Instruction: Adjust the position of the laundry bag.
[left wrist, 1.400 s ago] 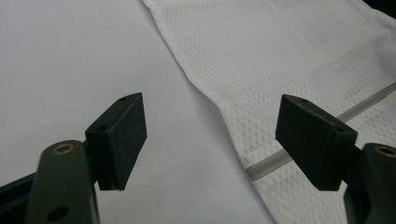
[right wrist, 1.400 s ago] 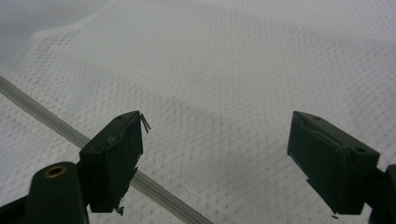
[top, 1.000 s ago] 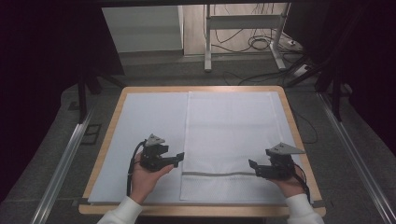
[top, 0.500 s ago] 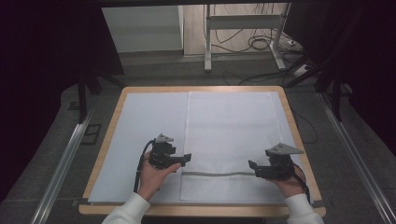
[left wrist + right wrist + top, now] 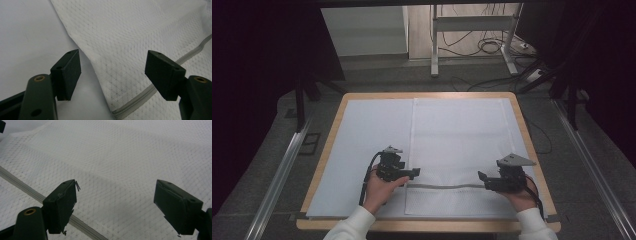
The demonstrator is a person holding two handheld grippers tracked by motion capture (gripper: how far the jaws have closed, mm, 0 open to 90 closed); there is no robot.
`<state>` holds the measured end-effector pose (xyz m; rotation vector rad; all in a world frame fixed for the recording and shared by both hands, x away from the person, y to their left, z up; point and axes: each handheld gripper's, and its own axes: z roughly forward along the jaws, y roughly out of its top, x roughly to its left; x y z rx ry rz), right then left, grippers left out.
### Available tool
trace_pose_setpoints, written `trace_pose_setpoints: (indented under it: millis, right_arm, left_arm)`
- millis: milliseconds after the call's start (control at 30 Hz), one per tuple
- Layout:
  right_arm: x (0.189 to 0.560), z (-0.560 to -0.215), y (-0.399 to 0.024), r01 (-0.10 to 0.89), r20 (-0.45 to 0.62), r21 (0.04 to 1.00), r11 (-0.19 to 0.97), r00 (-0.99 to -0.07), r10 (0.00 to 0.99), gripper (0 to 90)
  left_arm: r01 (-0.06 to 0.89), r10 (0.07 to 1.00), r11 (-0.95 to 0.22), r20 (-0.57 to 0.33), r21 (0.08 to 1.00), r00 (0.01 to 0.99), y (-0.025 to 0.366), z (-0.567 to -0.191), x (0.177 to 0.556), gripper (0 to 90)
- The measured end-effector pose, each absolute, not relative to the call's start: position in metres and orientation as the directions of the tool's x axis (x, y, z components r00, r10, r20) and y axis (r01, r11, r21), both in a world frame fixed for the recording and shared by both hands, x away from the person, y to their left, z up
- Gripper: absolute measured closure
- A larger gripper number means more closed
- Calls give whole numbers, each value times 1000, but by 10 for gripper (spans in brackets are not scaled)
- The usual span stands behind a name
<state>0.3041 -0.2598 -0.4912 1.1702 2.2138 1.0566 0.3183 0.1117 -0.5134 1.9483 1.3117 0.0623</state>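
Since the earlier frames my left tongs [image 5: 414, 173] have shifted from the bare mat toward the left edge of the white mesh bag [image 5: 462, 150], and their jaws have just been closing a little, though they stand wide apart with nothing pressed between them. My right tongs [image 5: 481, 178] have kept their place over the bag's right part. Left gripper view: the mesh bag [image 5: 140, 45] lies flat under the jaws, its left edge running diagonally between them, one jaw over the pale mat [image 5: 27, 37], the other over the mesh. Grey zipper [image 5: 155, 90] runs from the bag's edge off to the right, passing below the far jaw; no contact that I can see. Right gripper view: jaws released, wide apart, hovering over the mesh [image 5: 120, 165], which rises in a soft fold across the view; the zipper [image 5: 17, 182] passes behind the left-hand jaw. High view: bag lies on the right half of the mat [image 5: 362, 140] on the wooden-rimmed table [image 5: 329, 150], zipper [image 5: 447, 186] stretched across the bag's near part between the two tongs. My left hand [image 5: 379, 187] and right hand [image 5: 519, 192] rest near the table's front edge. Whether either jaw tip touches the fabric I cannot tell.
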Motion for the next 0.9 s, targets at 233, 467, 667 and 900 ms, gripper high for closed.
trace_pose_setpoints:
  millis: [233,467,667,900]
  right_arm:
    - [304,-492,-260,512,-19,779,362,-557,831,177]
    - [304,-491,-260,509,-24,781,361,-554,832,177]
    - [304,-491,-260,508,-24,782,361,-554,832,177]
    - [304,-491,-260,508,-25,782,360,-552,833,177]
  left_arm:
    - [782,805,-173,-372,598,463,110,-518,322,293]
    - [794,800,-163,-393,585,454,112,-519,325,300]
    - [803,796,-167,-402,573,452,111,-521,326,310]
    - [807,802,-168,-397,566,446,109,-524,326,374]
